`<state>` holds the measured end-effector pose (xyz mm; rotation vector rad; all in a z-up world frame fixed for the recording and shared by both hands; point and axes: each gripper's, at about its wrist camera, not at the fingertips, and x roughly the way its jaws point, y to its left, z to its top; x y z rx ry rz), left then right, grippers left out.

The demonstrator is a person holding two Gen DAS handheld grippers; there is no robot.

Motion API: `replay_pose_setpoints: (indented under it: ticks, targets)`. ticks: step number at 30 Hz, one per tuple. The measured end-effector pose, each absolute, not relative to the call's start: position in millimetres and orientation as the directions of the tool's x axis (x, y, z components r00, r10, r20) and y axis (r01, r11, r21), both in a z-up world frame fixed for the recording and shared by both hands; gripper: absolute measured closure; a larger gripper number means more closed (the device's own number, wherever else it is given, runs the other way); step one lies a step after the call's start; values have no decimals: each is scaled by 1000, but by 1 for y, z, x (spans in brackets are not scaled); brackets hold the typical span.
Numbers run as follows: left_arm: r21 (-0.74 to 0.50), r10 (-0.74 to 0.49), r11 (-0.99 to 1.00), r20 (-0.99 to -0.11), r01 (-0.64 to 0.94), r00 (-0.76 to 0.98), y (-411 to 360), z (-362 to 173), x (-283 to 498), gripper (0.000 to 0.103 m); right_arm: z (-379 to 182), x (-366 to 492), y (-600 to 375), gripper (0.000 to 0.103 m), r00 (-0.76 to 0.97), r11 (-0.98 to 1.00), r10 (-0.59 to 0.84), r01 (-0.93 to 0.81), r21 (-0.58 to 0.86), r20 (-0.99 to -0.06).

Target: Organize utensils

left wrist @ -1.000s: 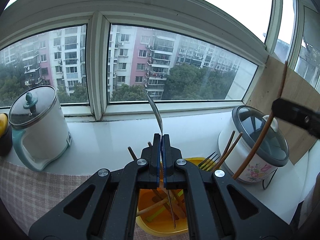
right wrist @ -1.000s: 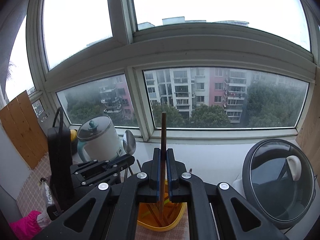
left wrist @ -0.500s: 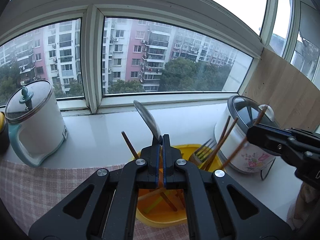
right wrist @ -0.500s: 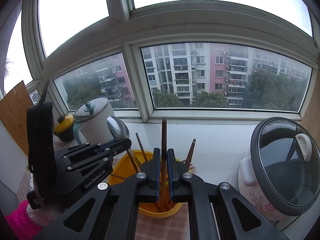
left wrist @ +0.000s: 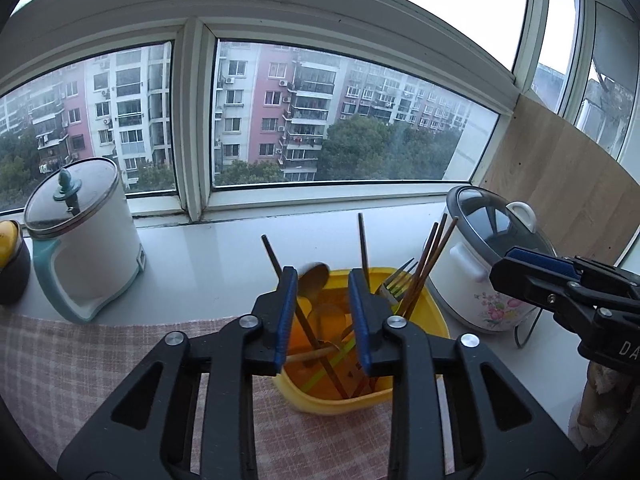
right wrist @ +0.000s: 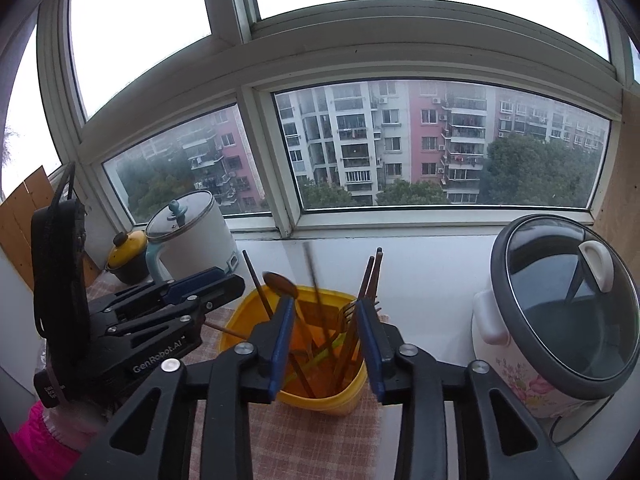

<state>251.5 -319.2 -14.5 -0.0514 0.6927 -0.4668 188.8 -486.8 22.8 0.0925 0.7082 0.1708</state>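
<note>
A yellow utensil tub (left wrist: 430,312) (right wrist: 240,320) stands on the checked cloth below both grippers. It holds a metal spoon (left wrist: 316,280) (right wrist: 280,284), a fork (left wrist: 396,280) (right wrist: 347,310) and several brown chopsticks (left wrist: 430,256) (right wrist: 372,276). My left gripper (left wrist: 323,280) is open and empty just above the tub. My right gripper (right wrist: 325,312) is open and empty above the tub too; it also shows at the right of the left wrist view (left wrist: 560,280). One chopstick (right wrist: 312,276) looks blurred between the right gripper's fingers.
A white and teal kettle (left wrist: 80,240) (right wrist: 188,236) stands at the left on the sill. A flowered rice cooker (left wrist: 488,264) (right wrist: 560,320) stands at the right. A small yellow-lidded pot (right wrist: 126,256) sits behind the kettle. Wooden boards line the side walls.
Both grippers have opened. The spoon has left my left gripper and the chopstick my right gripper; both now stand in the yellow tub. Both grippers have come lower over it.
</note>
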Motion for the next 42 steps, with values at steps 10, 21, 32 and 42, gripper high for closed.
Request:
replay_pose_setpoints:
  ticks: [10,21,32,42]
  targets:
    - [-169,-421,899,-586,404,692,-302,-1,224,76,30,167,-485,55,764,984,169,-100,145,-622]
    - [-125,-401,907,-549,403,733,-279,19,185,58,39,140,-467,37,783,987,154,-95,129,-603]
    - [-109,-378,917,-541,384,751,-254,30,149,34,46,105,-450,20,810,991,132,-88,105,-572]
    - [-62,-330,933,-534,354,779,-236,34,113,18,41,74,-437,11,820,997,74,-43,68,-567]
